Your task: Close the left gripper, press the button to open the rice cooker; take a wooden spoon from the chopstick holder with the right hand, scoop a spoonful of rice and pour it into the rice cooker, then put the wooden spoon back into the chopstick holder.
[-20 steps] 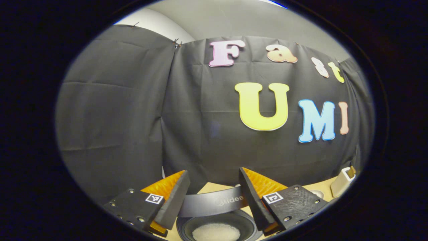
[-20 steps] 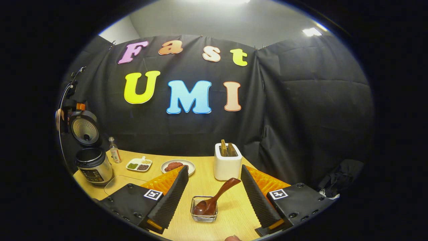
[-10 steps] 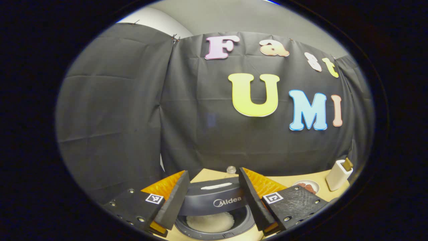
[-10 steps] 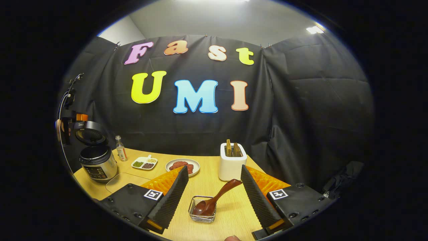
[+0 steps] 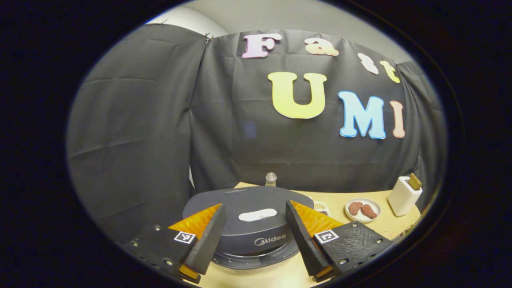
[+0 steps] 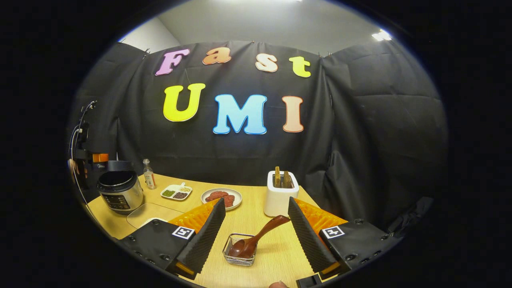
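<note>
In the left gripper view the dark rice cooker sits just below me with its lid down. My left gripper is open, its fingers spread over the front of the lid. In the right gripper view the cooker stands at the far left of the table, with the left gripper and a hand behind it. The wooden spoon lies with its bowl in a small wire basket. My right gripper is open above it, holding nothing. The white chopstick holder holds wooden utensils.
A plate of red meat, a divided dish of beans and a small bottle stand along the back of the wooden table. A clear board lies in front of the cooker.
The cooker's lid has come down from upright to shut, hiding the rice in the pot. The left gripper followed it down. The right gripper has barely moved.
</note>
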The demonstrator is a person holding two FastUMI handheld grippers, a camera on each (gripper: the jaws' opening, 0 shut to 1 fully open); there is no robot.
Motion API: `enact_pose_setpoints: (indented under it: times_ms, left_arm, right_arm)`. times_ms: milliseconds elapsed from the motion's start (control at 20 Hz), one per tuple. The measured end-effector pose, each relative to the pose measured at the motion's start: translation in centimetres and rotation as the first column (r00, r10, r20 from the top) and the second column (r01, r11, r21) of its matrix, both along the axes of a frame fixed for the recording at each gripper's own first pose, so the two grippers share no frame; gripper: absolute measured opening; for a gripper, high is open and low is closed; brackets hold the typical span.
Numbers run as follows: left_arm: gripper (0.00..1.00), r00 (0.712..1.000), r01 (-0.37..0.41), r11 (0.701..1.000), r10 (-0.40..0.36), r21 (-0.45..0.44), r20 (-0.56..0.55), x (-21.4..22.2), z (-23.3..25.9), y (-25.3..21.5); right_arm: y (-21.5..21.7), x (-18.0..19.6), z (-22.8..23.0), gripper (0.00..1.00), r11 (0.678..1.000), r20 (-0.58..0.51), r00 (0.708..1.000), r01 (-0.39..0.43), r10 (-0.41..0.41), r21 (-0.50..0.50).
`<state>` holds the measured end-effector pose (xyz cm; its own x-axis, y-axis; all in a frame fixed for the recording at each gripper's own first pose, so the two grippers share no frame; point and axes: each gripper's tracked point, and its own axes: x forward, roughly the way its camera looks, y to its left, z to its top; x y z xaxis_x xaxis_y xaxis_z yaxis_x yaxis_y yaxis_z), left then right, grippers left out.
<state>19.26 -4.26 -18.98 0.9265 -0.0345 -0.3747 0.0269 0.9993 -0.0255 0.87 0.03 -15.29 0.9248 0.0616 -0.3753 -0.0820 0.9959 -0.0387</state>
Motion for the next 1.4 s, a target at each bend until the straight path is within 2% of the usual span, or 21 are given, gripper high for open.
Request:
enact_pose_setpoints:
  times_ms: [600, 1000, 1200, 1300, 1400]
  left_arm:
    - [0.92, 1.0, 0.01, 0.999, -0.011, 0.052, 0.01, -2.5, -5.7, -0.8]
    - [0.94, 0.993, -0.004, 0.998, -0.004, 0.066, 0.121, -2.9, -6.2, -0.8]
    - [0.94, 0.995, 0.0, 0.999, -0.005, 0.049, 0.103, -3.2, -6.9, -1.1]
    - [0.92, 0.996, 0.019, 0.996, -0.027, 0.093, 0.083, -3.0, -6.5, -1.3]
    - [0.92, 0.996, 0.017, 0.997, -0.024, 0.073, 0.088, -3.6, -4.4, -1.7]
  right_arm:
    - [-0.8, 0.0, -0.3, 1.0, 1.0, -0.012, 1.0, 0.011, -0.011, -0.025]
    - [0.0, 0.5, -0.4, 0.99, 1.0, -0.009, 1.0, 0.011, -0.011, -0.023]
    - [0.8, 0.9, -0.3, 0.99, 1.0, -0.01, 1.0, -0.011, 0.011, -0.008]
    - [1.1, 1.3, 0.5, 1.0, 1.0, 0.009, 1.0, -0.028, 0.028, -0.003]
    - [1.5, 1.8, 1.5, 1.0, 0.999, 0.04, 0.998, -0.052, 0.052, 0.009]
